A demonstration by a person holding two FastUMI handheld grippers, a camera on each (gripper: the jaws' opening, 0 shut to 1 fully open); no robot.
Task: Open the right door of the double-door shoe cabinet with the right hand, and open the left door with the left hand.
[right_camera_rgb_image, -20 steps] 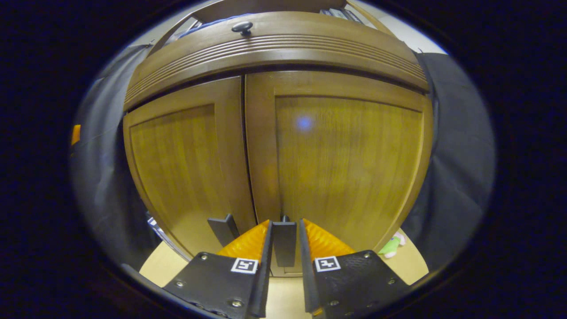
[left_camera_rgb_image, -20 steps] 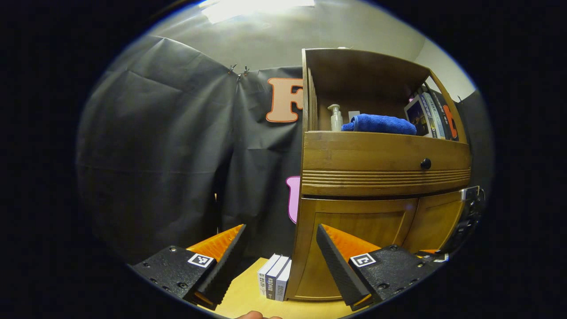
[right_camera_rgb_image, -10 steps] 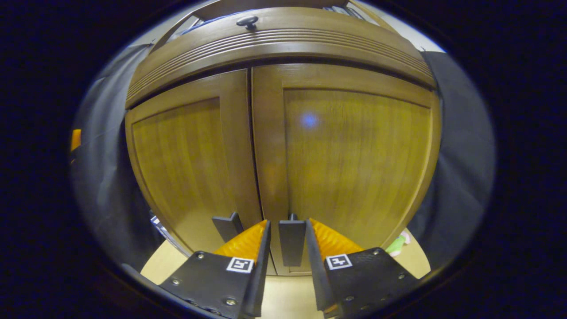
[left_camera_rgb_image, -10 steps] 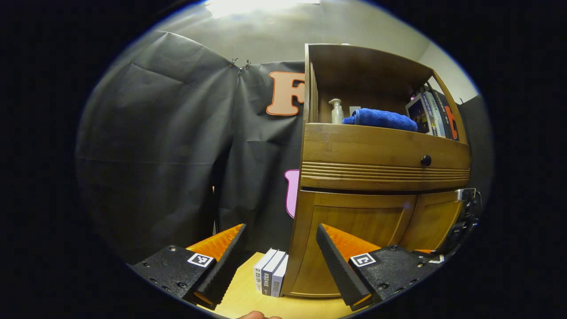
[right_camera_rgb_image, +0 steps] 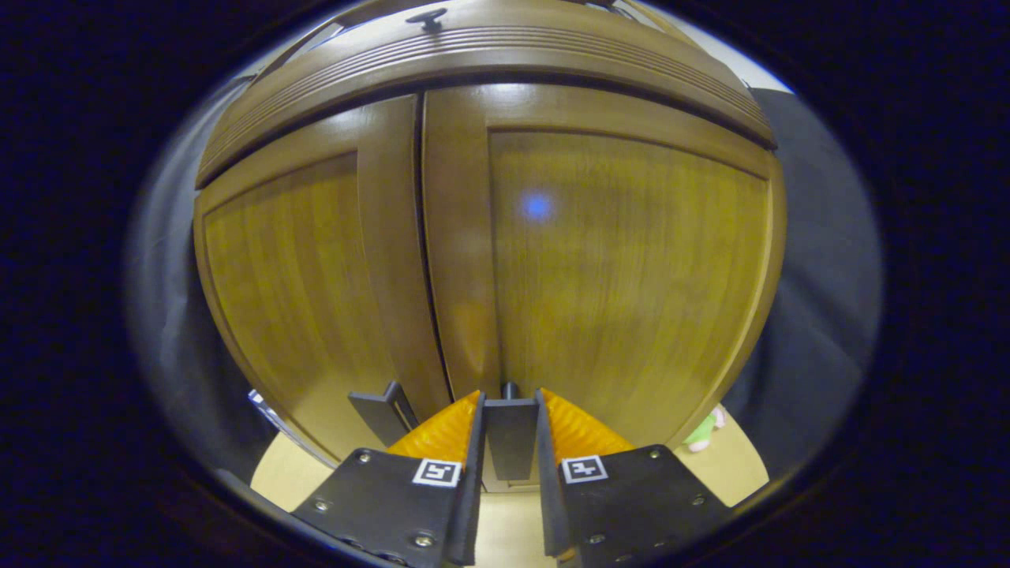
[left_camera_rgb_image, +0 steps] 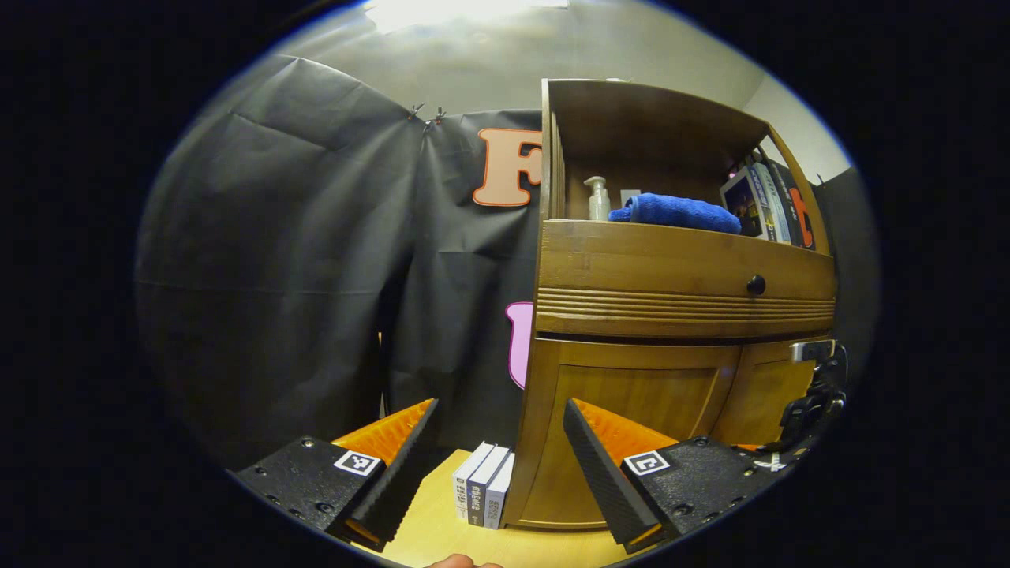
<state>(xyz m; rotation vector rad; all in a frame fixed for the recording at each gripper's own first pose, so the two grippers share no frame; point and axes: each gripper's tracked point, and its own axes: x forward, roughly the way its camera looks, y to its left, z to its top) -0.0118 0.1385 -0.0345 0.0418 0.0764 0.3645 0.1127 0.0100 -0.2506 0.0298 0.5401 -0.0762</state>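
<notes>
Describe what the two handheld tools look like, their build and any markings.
Each tool, left and right, has two wedge-shaped fingers with ribbed inner faces on black textured plates fixed by screws. Every plate carries a small square black-and-white marker.

Brown wood-grain cabinet (left_camera_rgb_image: 678, 276), blue towel (left_camera_rgb_image: 678, 211)

Creased black cloth (left_camera_rgb_image: 300, 260) hung as the booth's wall, clipped together at its top edge. Above it ran a pale plaster wall (left_camera_rgb_image: 505, 63) with a bright ceiling light (left_camera_rgb_image: 458, 12). A light wooden desk (left_camera_rgb_image: 442, 528) lay below.
</notes>
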